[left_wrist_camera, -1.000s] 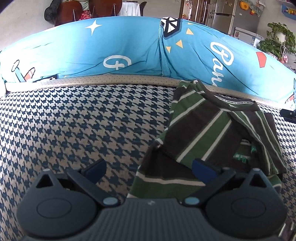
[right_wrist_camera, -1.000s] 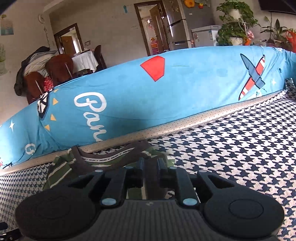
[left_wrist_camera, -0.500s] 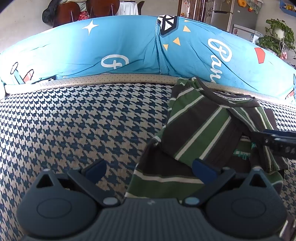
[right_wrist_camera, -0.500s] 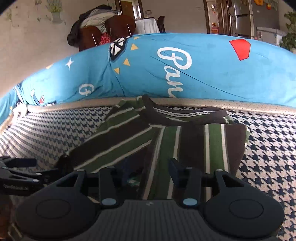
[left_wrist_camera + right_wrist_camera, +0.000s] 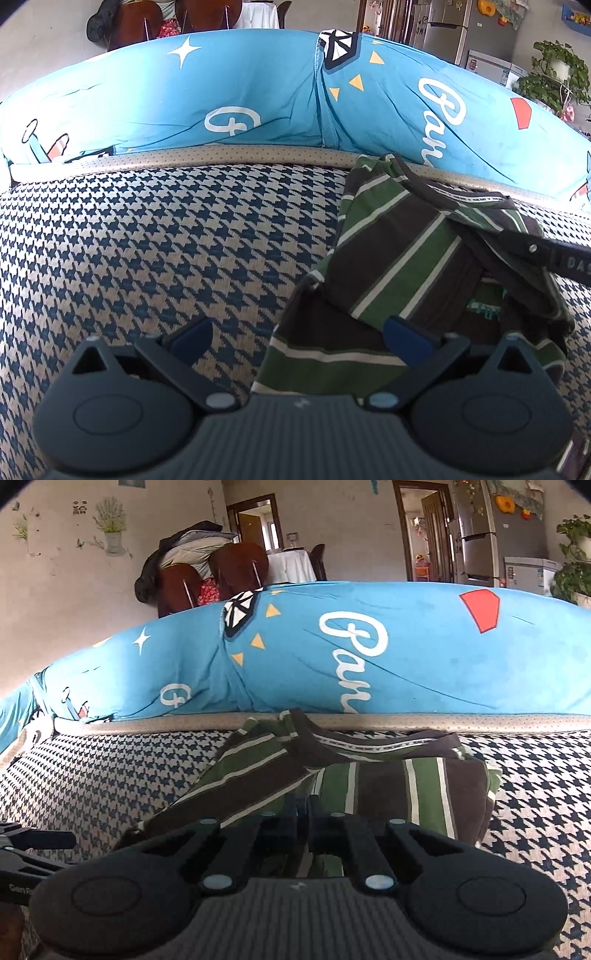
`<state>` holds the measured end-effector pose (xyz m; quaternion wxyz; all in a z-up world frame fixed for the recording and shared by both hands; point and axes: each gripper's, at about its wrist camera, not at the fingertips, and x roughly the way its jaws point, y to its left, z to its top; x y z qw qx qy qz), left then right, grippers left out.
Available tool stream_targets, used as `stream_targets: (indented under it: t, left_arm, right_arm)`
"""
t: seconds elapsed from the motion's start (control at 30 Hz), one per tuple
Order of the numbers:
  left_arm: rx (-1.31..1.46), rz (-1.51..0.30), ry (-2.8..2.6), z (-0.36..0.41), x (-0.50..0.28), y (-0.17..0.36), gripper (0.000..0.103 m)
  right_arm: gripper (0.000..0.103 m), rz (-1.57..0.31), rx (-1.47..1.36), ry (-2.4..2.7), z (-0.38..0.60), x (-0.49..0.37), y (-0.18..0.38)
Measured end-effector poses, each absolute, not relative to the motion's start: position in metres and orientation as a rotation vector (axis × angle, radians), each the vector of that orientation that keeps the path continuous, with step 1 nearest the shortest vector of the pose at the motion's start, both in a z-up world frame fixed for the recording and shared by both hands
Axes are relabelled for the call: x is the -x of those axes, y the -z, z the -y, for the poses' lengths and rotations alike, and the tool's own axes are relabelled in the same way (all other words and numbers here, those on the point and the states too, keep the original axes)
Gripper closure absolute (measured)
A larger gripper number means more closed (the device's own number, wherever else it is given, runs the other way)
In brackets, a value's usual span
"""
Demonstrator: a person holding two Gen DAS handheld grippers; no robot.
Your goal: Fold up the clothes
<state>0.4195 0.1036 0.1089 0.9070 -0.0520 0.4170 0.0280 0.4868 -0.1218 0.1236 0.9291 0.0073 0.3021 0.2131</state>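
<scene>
A green, brown and white striped shirt (image 5: 399, 266) lies partly folded on the houndstooth cushion, collar towards the blue bolster. In the left wrist view my left gripper (image 5: 297, 332) hangs open over the shirt's near left corner, its blue pads wide apart and holding nothing. My right gripper (image 5: 495, 238) reaches in from the right onto a folded flap. In the right wrist view the shirt (image 5: 369, 786) fills the middle, and the right gripper (image 5: 303, 808) has its jaws closing tight together on the fabric at the near edge.
A long blue printed bolster (image 5: 258, 103) runs along the back of the houndstooth seat (image 5: 147, 240). Bare seat stretches left of the shirt. The left gripper's body (image 5: 33, 842) shows at the right wrist view's lower left. Chairs, a fridge and plants stand behind.
The right gripper swung left from the shirt's collar side to over the shirt, opened its jaws, then shut them on the fabric. The left gripper stayed where it was, open.
</scene>
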Motion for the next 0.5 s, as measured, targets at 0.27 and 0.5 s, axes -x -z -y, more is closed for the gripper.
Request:
stream_targets:
  t: [0.27,0.5]
  left_arm:
    - [0.11,-0.864,-0.05,-0.103,-0.42,-0.109,0.0]
    - [0.095,-0.846,-0.05,-0.1,-0.417,-0.112,0.0]
  right_arm:
    - [0.075,-0.729,-0.143,-0.424,0.148,-0.5,-0.115]
    - [0.068,-0.725,-0.283,-0.239,0.209,-0.491,-0.13]
